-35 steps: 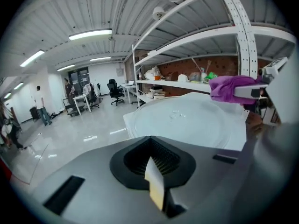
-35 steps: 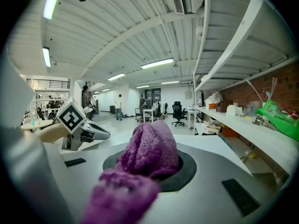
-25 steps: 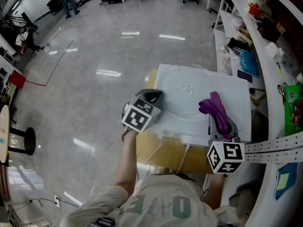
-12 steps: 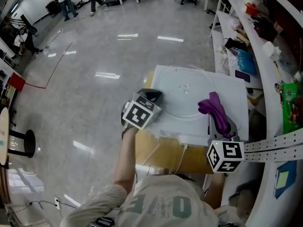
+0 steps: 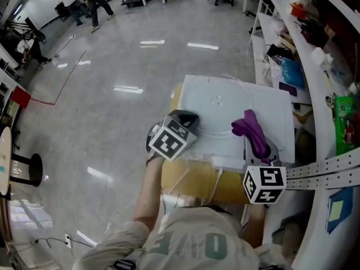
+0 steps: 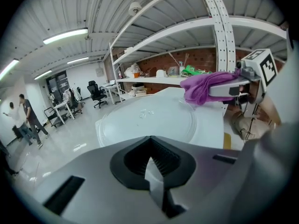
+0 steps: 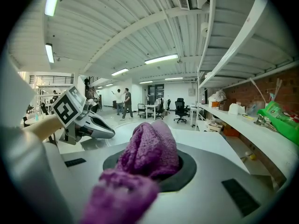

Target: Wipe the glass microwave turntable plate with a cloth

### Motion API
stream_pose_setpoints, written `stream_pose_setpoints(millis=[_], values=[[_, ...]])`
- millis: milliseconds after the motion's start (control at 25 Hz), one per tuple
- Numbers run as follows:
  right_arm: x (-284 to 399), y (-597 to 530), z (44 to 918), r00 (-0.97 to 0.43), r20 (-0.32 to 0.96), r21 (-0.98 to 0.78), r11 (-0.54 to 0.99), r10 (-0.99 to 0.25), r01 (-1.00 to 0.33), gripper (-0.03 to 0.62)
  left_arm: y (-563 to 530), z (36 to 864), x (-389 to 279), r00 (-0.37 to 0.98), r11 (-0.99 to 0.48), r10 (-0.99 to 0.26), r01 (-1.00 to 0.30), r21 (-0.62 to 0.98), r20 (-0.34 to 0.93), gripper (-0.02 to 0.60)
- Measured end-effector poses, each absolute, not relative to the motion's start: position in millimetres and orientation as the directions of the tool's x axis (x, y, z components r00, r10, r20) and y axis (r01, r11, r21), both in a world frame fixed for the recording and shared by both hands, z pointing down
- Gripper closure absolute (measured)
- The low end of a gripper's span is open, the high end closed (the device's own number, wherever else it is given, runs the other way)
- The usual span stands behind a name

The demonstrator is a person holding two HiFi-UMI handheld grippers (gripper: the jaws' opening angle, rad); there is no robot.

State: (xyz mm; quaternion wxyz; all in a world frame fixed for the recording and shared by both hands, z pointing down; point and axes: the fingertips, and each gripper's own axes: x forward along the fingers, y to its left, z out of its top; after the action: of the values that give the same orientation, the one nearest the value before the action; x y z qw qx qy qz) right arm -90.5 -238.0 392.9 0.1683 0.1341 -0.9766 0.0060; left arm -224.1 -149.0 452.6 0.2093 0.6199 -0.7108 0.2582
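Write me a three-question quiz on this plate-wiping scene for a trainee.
1. True or false: the left claw holds the cloth.
2. The glass plate lies on: A) the floor, B) a white board, C) a shelf.
3. What colour is the cloth?

Key: 1 false; 2 B; 3 purple.
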Motion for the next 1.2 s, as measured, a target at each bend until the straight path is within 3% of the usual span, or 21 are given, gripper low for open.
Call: stream_pose_setpoints(millis=[1200], values=[[-71,-214,396,-0.908,0.348,0.035,0.971,-0.234,-0.237,0.534,-155,449,-151,0.078,-0.216,-0.800,-0.963,-0.163,0.595,0.580]])
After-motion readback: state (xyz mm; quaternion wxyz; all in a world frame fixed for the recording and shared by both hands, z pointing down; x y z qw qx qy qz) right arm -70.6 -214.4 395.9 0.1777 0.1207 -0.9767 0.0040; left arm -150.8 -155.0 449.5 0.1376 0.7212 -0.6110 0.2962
